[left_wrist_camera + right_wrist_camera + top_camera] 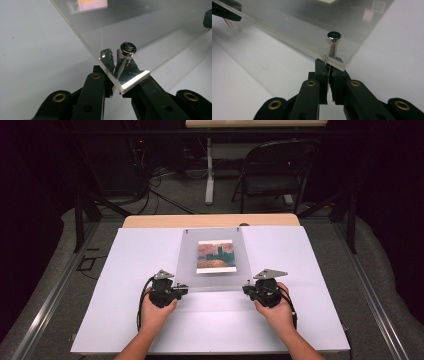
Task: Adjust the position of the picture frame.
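Both tongs, left (pixel 184 290) and right (pixel 246 289), clamped on the near corners of the clear acrylic panel (pixel 212 280) over the white desk (pixel 125 270). Thin, slick edge: uneven lift, slipping out, dropping, postcard (pixel 216 256) shifting.

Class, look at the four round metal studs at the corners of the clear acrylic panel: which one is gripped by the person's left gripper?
The near-left metal stud, under the clear acrylic panel; the left gripper clamps its post.
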Demonstrator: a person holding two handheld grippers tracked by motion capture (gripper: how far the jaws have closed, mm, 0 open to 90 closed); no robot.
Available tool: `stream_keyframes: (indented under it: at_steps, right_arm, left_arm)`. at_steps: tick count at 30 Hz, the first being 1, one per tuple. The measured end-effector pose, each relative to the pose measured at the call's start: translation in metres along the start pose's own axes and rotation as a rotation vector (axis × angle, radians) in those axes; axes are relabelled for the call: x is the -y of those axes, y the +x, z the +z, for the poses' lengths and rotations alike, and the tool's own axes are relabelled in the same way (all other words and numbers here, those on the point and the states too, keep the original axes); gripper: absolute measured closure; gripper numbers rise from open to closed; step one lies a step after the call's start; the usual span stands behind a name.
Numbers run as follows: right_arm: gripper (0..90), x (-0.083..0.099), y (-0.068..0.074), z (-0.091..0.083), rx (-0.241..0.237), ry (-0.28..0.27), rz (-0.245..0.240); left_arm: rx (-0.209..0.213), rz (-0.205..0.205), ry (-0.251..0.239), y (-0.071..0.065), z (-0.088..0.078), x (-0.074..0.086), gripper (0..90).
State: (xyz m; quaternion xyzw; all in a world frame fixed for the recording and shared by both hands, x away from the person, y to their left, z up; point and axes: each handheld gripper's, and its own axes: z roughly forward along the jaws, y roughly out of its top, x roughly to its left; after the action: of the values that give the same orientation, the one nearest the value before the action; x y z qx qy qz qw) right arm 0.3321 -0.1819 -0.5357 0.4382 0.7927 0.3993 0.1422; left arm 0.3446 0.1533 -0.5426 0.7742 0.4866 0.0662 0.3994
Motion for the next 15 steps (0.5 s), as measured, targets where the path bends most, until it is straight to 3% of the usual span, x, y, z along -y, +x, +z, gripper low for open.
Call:
stream_keyframes:
  at_steps: [9, 15]
  right_arm:
    - [85.7, 0.003, -0.002, 0.006, 0.019, 0.031, 0.002]
    - [85.6, 0.004, -0.005, 0.009, 0.027, 0.038, 0.003]
  left_arm:
    - [0.021, -0.027, 0.009, 0.003, 0.009, 0.001, 82.6]
    - [0.01, -0.034, 0.013, 0.004, 0.014, 0.0, 82.5]
